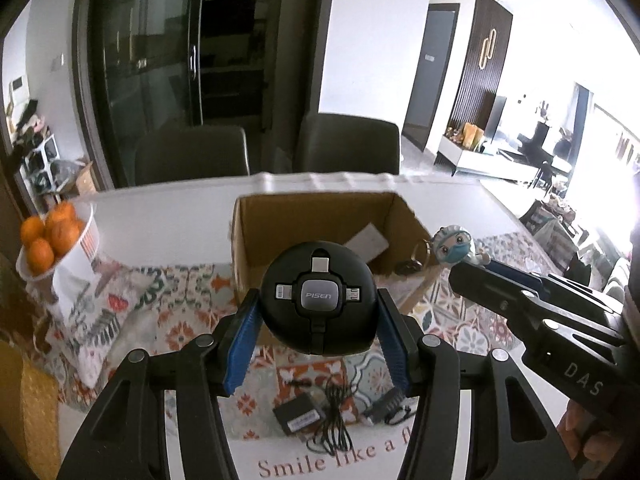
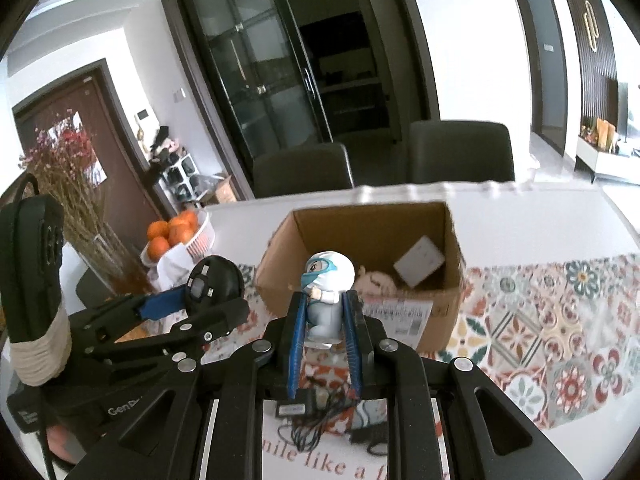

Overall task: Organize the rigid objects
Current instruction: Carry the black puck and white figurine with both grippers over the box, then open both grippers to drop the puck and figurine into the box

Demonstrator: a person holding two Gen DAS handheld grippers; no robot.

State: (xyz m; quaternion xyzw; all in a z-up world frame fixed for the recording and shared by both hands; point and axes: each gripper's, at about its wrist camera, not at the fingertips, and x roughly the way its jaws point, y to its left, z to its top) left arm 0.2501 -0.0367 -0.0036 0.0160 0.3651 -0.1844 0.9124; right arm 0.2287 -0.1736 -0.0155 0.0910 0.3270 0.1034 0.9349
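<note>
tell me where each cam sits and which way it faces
Left wrist: on the left gripper, facing along its fingers, clamped on a round black charger, toward the cardboard box; the right gripper shows too.
Right wrist: on the right gripper, gripping a masked figurine, facing the same box.
Shared: box, chairs, oranges.

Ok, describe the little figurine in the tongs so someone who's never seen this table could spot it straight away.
Find the open cardboard box on the patterned tablecloth. In front of it, the right tongs are clamped on a small figurine. It is the only doll-like thing held: white hood, blue goggles and mask, unlike the round black charger in the left tongs.
</note>
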